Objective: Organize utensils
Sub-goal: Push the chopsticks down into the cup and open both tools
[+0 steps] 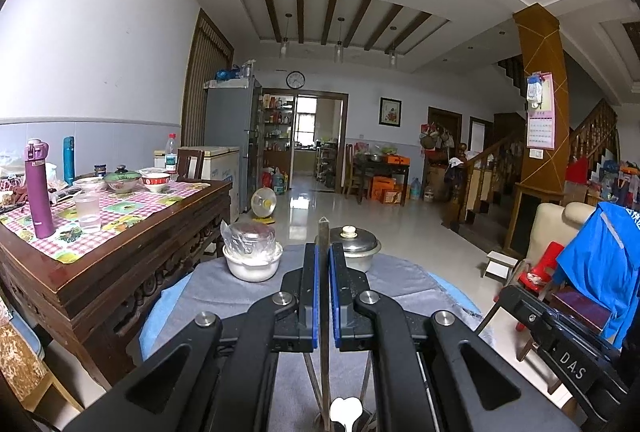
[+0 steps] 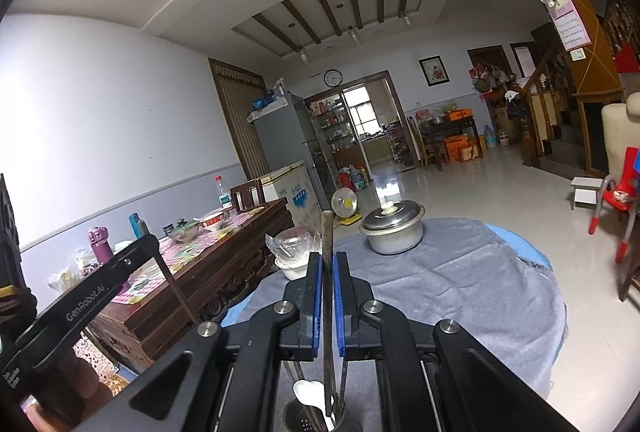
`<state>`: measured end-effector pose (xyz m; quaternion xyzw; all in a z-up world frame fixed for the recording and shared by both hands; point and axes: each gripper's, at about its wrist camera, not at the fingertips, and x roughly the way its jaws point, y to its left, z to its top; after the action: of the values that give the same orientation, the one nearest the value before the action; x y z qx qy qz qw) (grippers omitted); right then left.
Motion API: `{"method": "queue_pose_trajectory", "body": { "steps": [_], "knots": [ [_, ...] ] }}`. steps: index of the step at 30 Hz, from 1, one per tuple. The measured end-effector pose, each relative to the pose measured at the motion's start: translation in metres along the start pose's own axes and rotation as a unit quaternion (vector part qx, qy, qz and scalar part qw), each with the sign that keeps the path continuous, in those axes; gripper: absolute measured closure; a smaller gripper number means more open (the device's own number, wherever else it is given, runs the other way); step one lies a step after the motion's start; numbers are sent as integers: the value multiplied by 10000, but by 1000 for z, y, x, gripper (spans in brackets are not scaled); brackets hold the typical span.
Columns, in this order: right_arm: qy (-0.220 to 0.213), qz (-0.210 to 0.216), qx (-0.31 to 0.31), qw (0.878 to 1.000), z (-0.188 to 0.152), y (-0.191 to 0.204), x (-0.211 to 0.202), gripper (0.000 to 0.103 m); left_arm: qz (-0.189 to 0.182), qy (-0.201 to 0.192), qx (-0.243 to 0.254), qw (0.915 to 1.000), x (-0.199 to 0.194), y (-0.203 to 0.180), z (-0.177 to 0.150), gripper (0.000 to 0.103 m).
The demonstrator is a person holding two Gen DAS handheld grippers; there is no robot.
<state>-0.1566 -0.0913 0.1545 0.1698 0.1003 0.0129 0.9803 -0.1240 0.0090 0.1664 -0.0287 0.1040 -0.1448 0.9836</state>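
Grey cloth [image 2: 460, 288] was seen spread over a round table, with a long wooden dining table [image 1: 120, 252] at the far left and a tiled floor running away behind. Nearest that side, a white bowl [image 1: 252, 264] wrapped in clear plastic was set on the cloth, and just to its right a lidded metal pot [image 1: 358, 246] was placed near the far edge.

Between them in the left wrist view, the left gripper [image 1: 324, 292] was held with its blue pads pinched on a single upright chopstick [image 1: 323, 252], whose top rose above the jaws and whose lower end ran down towards the utensil holder [image 2: 304, 412] at the bottom of the frame. A white spoon [image 1: 346, 410] and other sticks were already stood in that holder.

Further right, the right gripper [image 2: 329, 296] was likewise clamped on a second chopstick [image 2: 327, 248], its lower end reaching into the same holder beside the spoon.

Judged from this, the insertion step was in hand. It would be done well if each stick were kept close to vertical, lowered until its tip was felt to rest on the holder's bottom, and only then released, one side at a time. A tilted release could tip the holder or flick the spoon out, so the pads should be opened slowly and withdrawn straight upward.
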Motion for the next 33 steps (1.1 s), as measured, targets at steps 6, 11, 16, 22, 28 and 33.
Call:
{"method": "queue_pose_trajectory", "body": {
  "steps": [6,11,16,22,28,33],
  "knots": [
    [8,44,20,10000,0,2,-3,97,-16,55,-57,10000,4,5,-1,98],
    [2,65,58,10000,0,0,-5,97,-72,94,-112,9999,9,7,-3,98],
    [34,86,104,9999,-1,1,-3,97,-90,168,-146,9997,14,8,-5,98],
    [75,102,121,9998,-2,2,-2,97,-89,260,-208,9994,19,11,-9,98],
    [99,98,121,9998,-6,4,1,97,-111,297,-236,9992,20,10,-11,98],
    [92,102,135,9998,-6,4,1,97,-134,322,-303,9989,23,12,-13,98]
  ]
}}
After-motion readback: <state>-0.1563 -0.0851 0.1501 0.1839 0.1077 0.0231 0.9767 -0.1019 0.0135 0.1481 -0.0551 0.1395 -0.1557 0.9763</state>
